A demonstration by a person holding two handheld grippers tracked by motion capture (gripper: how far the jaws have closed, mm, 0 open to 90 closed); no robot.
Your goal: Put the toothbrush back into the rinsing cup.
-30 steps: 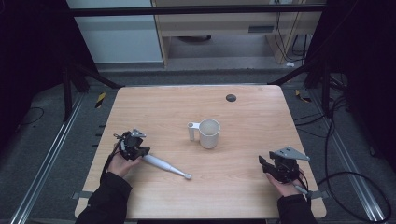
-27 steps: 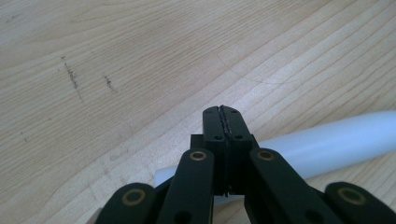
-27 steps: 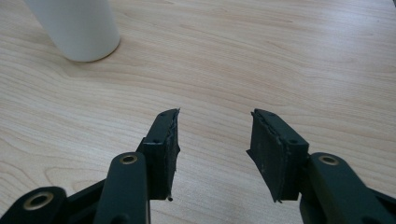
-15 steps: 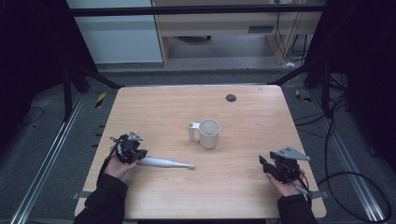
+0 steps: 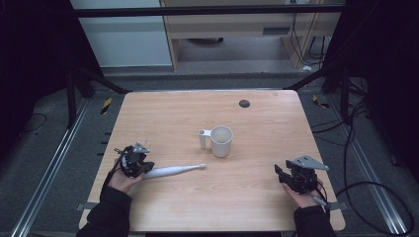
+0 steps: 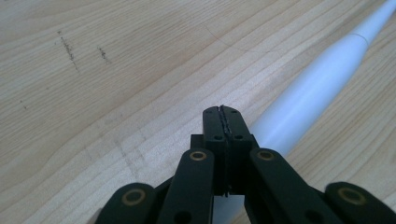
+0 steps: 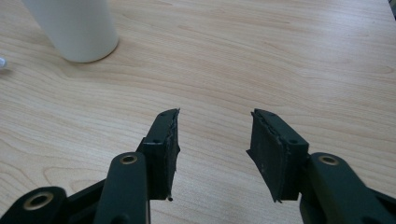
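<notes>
The left tool (image 5: 140, 165) has its jaws pressed together, nothing between them, beside the white wand's (image 5: 174, 171) thick end at the surface's near left. The right tool (image 7: 214, 135) gapes empty. Better to open and straddle the handle squarely.

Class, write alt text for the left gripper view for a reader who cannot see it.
The left gripper, its two black jaws pressed together, sits over a white tapered tool that runs from beneath the jaws toward the upper right across the pale wooden table.
</notes>
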